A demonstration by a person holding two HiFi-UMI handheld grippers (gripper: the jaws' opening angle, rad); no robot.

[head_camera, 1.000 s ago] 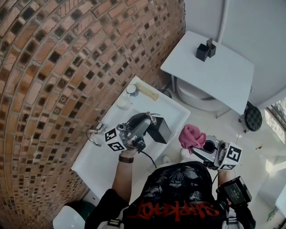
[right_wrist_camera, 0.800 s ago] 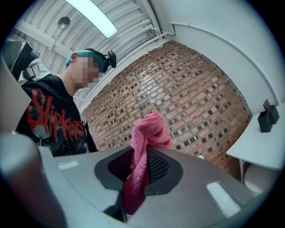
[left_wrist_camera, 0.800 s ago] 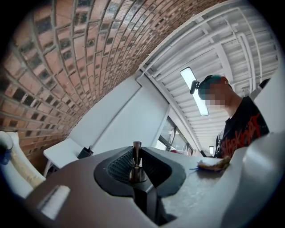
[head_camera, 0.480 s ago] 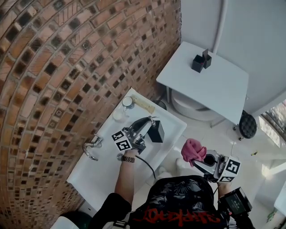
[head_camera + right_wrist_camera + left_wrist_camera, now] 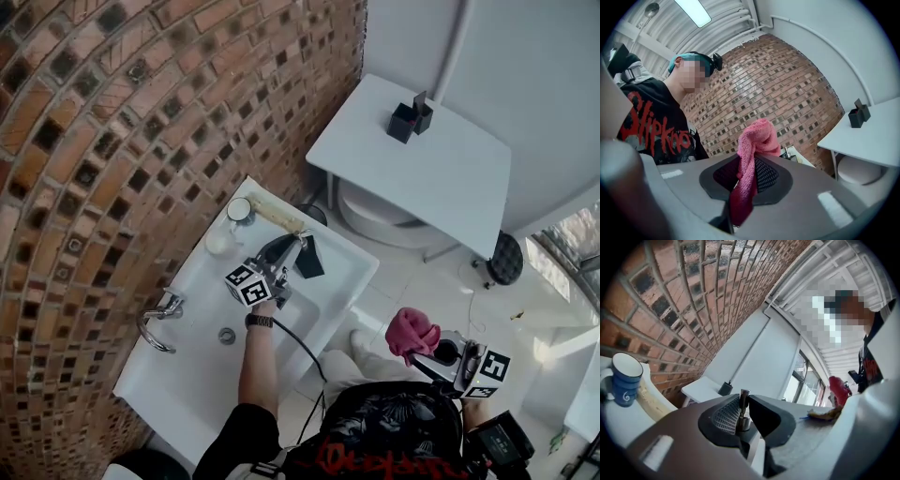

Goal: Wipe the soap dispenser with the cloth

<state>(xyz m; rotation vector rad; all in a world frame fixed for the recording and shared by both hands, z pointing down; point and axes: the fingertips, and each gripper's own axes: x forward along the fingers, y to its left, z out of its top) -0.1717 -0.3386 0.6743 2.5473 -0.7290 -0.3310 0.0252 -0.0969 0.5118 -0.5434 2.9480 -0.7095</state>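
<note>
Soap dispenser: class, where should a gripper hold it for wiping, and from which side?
Probably the slim metal pump neck, approached level from the side, as the left gripper does. It stands upright and narrow, and this leaves the black body of the soap dispenser bare for the pink cloth.

A white sink (image 5: 178,384) is standing against the brick wall (image 5: 112,141). A mug (image 5: 241,209) and a long beige bar (image 5: 275,215) are lying on the sink's far rim. Beyond the sink, a white table (image 5: 450,187) is carrying two black boxes (image 5: 410,117).
</note>
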